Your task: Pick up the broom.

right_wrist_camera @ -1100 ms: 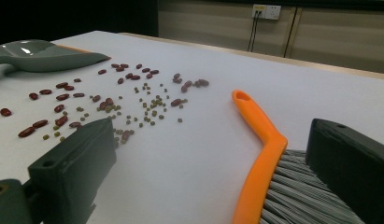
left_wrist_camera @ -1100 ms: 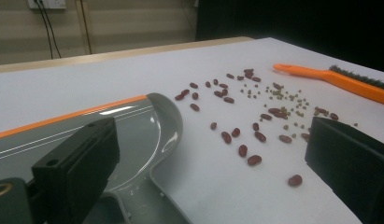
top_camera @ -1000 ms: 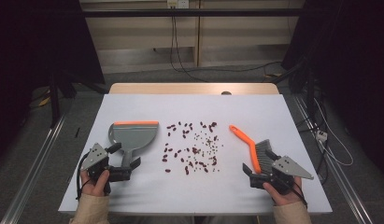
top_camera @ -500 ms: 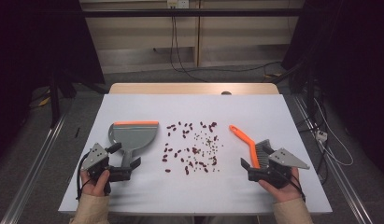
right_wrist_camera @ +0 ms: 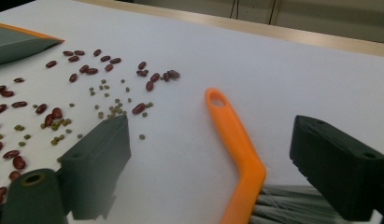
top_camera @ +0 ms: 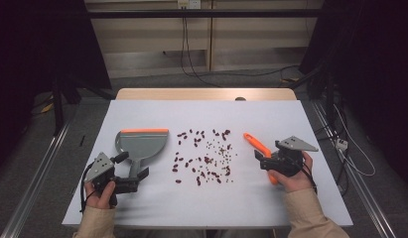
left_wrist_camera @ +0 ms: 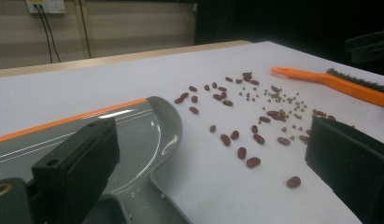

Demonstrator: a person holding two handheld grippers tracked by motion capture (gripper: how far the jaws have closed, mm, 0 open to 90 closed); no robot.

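- High view: looks like the grab-the-tools step of a sweep-up. The left tongs (top_camera: 134, 179) sit at the grey dustpan (top_camera: 142, 145) handle, the right tongs (top_camera: 267, 161) over the orange brush (top_camera: 255, 146), and beans (top_camera: 204, 156) lie scattered on the counter (top_camera: 301, 124) between them.
- Left gripper view: jaws wide apart, nothing held, dustpan handle under them (near the left jaw).
- Right gripper view: jaws gaping, brush lying between, unpinched. Next, I'd say: lower and close on both.
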